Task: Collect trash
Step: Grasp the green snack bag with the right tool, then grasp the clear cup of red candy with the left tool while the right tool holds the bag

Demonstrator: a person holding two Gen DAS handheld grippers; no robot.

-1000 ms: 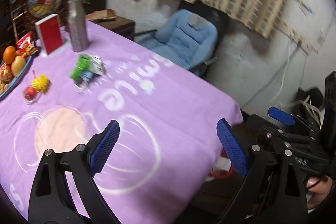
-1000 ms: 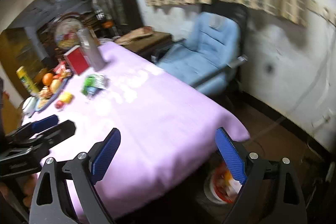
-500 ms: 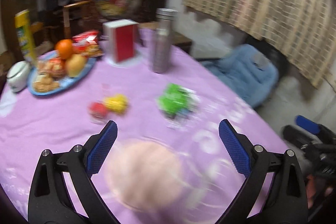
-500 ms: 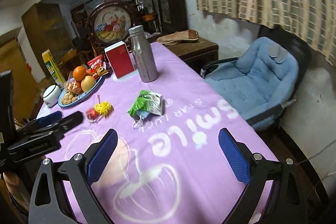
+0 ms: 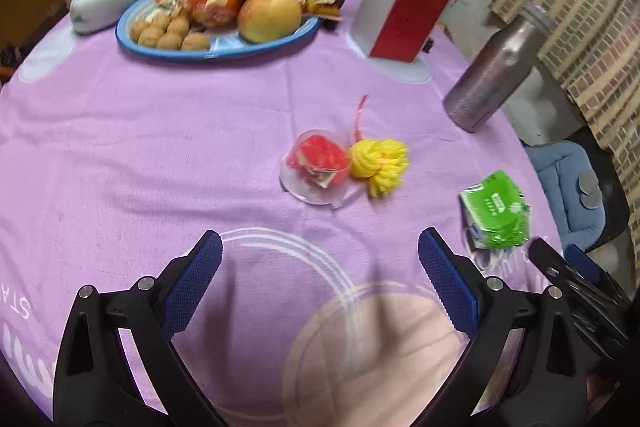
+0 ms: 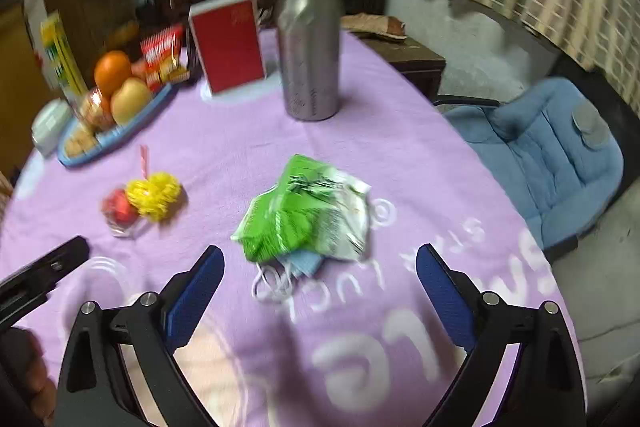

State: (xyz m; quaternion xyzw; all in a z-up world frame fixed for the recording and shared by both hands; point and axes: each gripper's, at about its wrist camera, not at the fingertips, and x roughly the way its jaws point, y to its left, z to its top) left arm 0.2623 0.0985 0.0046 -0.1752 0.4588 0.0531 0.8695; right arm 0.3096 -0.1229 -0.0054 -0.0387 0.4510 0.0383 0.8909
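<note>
Hovering over the purple tablecloth, both grippers spread wide and empty, trash not yet touched.

Right gripper is the nearer one to the crumpled green wrapper: it lies dead ahead, just beyond the fingertips and roughly centred between the jaws, with a pale blue face mask poking out from under its near edge, ear loops trailing toward the gripper. Wrapper's long axis looks to run diagonally, near-left to far-right, so it sits skewed to the jaw line. Left gripper faces the clear plastic cup with red scraps, which lies on its side a little ahead and touches the yellow knotted ornament; the green wrapper lies off to that gripper's right, near the table edge.
</note>
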